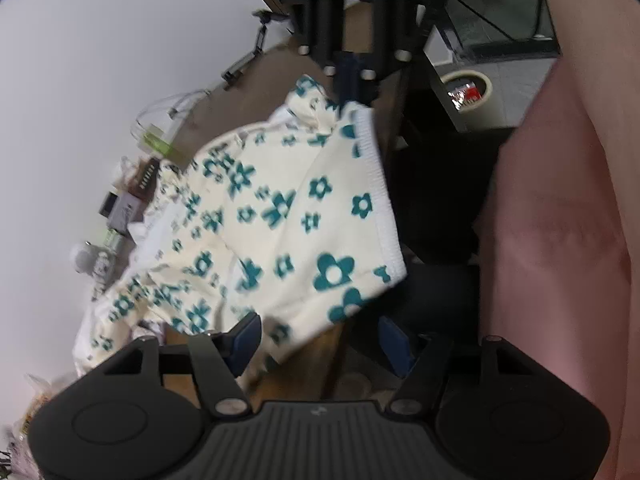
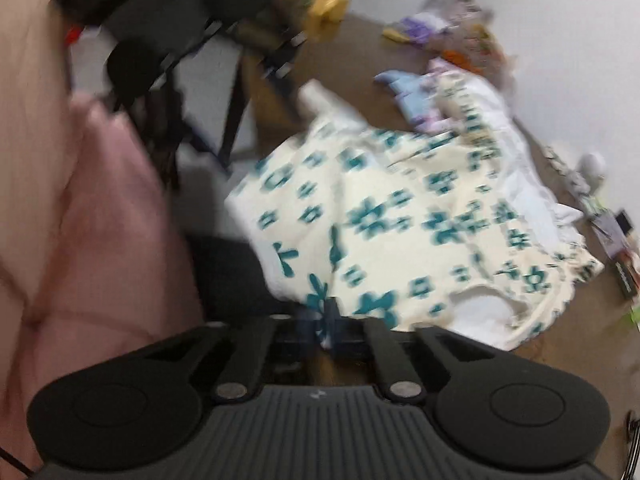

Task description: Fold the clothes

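Garment: cream knit top with teal flowers (image 1: 280, 216), spread across brown table (image 1: 248, 76); ribbed white hem (image 1: 380, 184) hanging off the near table edge.
Left gripper (image 1: 320, 344): jaws standing wide apart, nothing pressed between them; one blue pad (image 1: 244, 336) just over the cloth near a hem corner, the other off the table edge.
Right gripper (image 2: 328, 320): jaws closed tight on a pinch of flowered fabric at the hem.
Same grip, left view: right gripper (image 1: 352, 80) biting the far hem corner.
Long axis: hem line running from the right-hand grip toward the open left jaws; body of garment stretching away from both, toward the wall and the table clutter (image 2: 440, 28).
Nearer hand: left, closest to the free hem corner; right already committed.
Deciding relation: free corner lying just ahead of and between the left jaws, judged within reach by a short advance.
Likely next need: closing on that corner so both hem corners lift together.
Risk: cloth sliding off the edge under one-sided tension.
Background: pink fabric (image 1: 560, 240) beside the table, identity unclear.
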Tool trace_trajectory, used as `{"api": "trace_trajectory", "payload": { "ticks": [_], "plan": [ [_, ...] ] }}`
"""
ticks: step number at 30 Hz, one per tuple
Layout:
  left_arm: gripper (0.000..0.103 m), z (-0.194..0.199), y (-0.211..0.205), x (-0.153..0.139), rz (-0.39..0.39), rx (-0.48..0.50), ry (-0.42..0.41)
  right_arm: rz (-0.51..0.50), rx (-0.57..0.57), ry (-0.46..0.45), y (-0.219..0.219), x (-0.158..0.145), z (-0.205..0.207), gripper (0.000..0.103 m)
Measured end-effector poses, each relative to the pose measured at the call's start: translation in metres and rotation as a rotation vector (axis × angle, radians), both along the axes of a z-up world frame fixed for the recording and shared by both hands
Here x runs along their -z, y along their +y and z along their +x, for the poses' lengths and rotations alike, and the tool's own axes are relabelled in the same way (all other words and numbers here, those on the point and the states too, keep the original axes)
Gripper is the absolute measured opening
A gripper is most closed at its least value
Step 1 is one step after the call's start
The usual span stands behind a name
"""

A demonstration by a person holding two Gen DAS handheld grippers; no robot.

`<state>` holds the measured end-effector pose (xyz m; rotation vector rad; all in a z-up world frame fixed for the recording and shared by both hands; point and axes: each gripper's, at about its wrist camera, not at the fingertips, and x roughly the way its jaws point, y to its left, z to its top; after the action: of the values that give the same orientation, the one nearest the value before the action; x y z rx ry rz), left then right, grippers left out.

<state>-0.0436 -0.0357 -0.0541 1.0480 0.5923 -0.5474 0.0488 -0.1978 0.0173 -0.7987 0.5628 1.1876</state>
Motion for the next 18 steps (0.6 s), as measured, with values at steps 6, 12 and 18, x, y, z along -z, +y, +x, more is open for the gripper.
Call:
{"api": "trace_trajectory", "payload": {
  "ticks": [6, 12, 18],
  "plan": [
    [0.065, 0.011, -0.006, -0.002, -0.028, 0.009, -0.05, 0.198, 0.171, 0.082, -0.003, -0.037, 0.037, 0.004],
    [0.069, 0.022, -0.006, -0.003, -0.051, -0.001, -0.08, 0.285, 0.296, 0.173, 0.006, -0.058, 0.072, 0.003],
    [0.068, 0.041, -0.003, -0.002, -0.07, -0.041, -0.083, 0.29, 0.373, 0.216, 0.024, -0.072, 0.104, 0.003]
  ]
}}
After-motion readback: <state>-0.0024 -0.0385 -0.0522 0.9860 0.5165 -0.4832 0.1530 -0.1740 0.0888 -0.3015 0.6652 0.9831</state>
